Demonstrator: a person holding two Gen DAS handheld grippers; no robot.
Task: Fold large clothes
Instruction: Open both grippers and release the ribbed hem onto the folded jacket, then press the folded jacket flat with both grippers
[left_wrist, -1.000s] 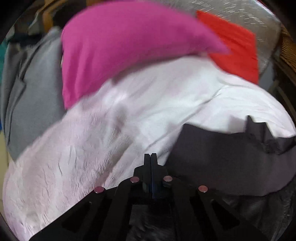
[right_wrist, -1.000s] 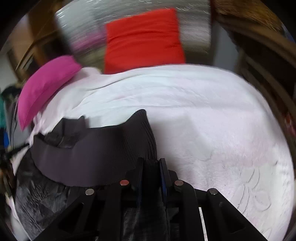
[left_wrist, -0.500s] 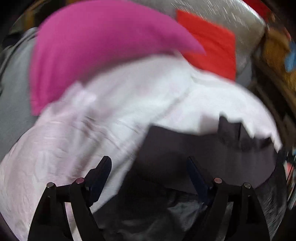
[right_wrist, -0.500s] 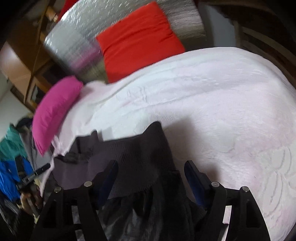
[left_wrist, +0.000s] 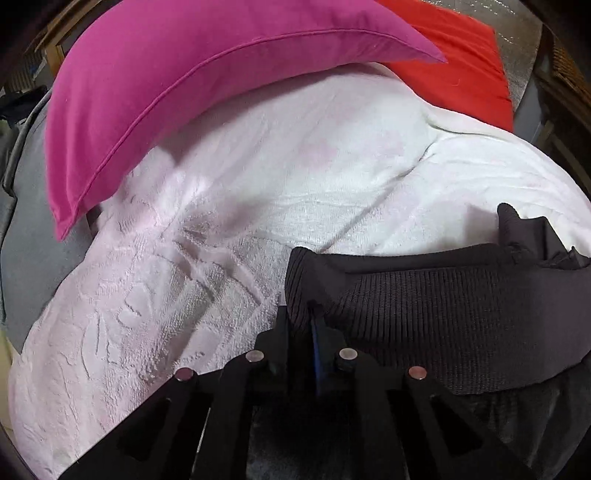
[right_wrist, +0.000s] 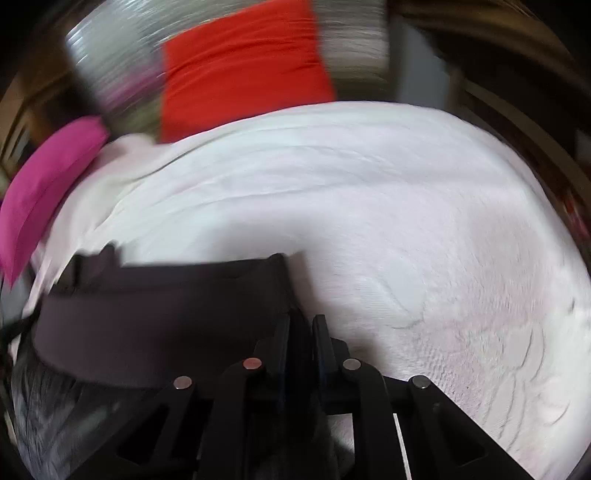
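While each claw, left claw (left_wrist: 301, 325) and right claw (right_wrist: 301, 332), pinches closed on one end of the dark garment's ribbed band (left_wrist: 443, 314), uneven pulling could slip it free or skew the fold on the bed (left_wrist: 295, 177).

- A white textured bedspread (left_wrist: 332, 177) covers the bed.
- At eleven o'clock lies a magenta pillow (left_wrist: 207, 74).
- At one o'clock, a red pillow (left_wrist: 465, 70) leans on a silvery headboard (right_wrist: 110, 55).
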